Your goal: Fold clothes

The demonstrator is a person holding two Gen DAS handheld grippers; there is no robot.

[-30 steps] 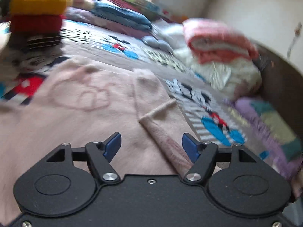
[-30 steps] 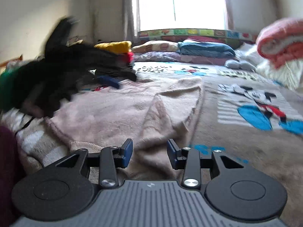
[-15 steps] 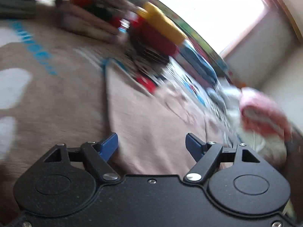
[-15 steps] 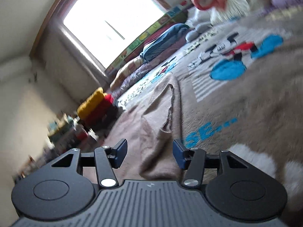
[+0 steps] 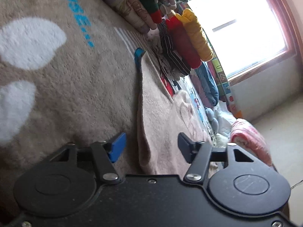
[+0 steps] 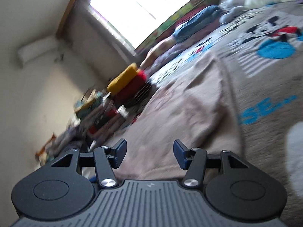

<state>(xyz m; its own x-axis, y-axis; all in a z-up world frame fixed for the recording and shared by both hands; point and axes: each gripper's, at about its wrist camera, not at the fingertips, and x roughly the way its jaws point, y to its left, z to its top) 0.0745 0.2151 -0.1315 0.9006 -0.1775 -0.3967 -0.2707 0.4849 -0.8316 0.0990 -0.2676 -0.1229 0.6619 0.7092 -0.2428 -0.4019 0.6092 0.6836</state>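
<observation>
The pink garment (image 5: 166, 124) lies flat on the brown cartoon-print blanket (image 5: 75, 87), its long axis running away from both cameras toward the window (image 5: 242, 28). Its fabric is plain, soft and fuzzy. The left gripper (image 5: 150, 147) straddles the near edge; its jaws are closing, with the pads not yet pressing the cloth. The right gripper (image 6: 149, 156) stands about half open over the garment, holding nothing. Folded clothes (image 5: 181, 36) are stacked beside it.
</observation>
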